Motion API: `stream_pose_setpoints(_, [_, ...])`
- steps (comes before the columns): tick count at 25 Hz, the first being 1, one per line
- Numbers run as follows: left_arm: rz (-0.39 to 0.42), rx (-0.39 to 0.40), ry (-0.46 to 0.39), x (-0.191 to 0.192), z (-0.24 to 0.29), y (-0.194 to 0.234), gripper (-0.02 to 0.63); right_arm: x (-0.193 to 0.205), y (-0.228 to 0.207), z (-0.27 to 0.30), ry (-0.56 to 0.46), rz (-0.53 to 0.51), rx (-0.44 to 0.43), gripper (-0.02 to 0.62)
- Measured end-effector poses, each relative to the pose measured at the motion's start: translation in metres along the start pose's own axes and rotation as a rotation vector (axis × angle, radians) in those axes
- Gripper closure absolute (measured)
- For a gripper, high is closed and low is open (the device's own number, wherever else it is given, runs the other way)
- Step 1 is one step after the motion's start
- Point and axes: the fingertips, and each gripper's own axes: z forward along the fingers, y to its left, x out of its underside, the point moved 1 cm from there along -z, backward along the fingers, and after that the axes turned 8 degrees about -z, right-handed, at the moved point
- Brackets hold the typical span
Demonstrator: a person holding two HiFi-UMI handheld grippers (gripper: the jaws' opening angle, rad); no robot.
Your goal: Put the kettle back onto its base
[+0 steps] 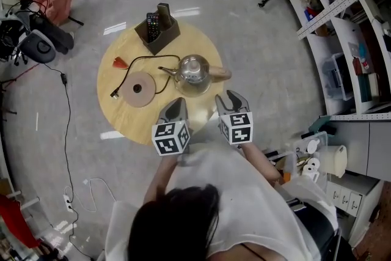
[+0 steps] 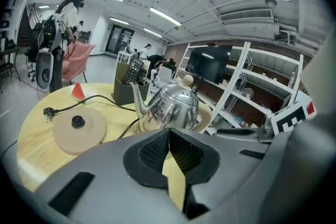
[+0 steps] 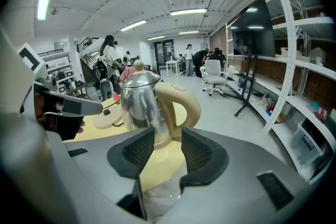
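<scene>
A shiny steel kettle [image 1: 193, 72] with a beige handle stands on the round wooden table [image 1: 208, 40], to the right of its flat beige base [image 1: 138, 89]. The two are apart. My left gripper [image 1: 176, 105] hovers at the table's near edge, just before the kettle [image 2: 173, 105], and its pads meet at the tips with nothing between them. The base [image 2: 79, 131] lies ahead to its left. My right gripper [image 1: 231, 98] is beside it, near the handle end. It [image 3: 168, 136] is open and empty, and the kettle [image 3: 140, 102] stands close ahead between its jaws' line.
A dark box [image 1: 157, 30] holding remote controls sits at the table's far edge. A red wedge [image 1: 118, 62] lies at the left, and the base's black cord [image 1: 143, 61] loops across the top. Shelving [image 1: 342, 64] stands on the right, chairs on the far left.
</scene>
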Motion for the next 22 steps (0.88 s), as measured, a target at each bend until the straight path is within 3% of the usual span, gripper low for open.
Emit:
stream_pose_setpoints(5, [0.005,-0.004,0.019,-0.001,0.005,0.012,0.578,-0.004,-0.021,0.011,-0.005,0.007,0.094,0.426])
stream_pose_setpoints(14, [-0.010,-0.062,0.027,-0.005,-0.003,0.044,0.578,-0.006,-0.044,0.040,0.010,0.012,0.147,0.392])
stream_pose_setpoints(22, [0.016,-0.050,0.030,-0.002,-0.011,0.062,0.578,-0.010,-0.052,0.056,0.000,-0.001,0.213,0.380])
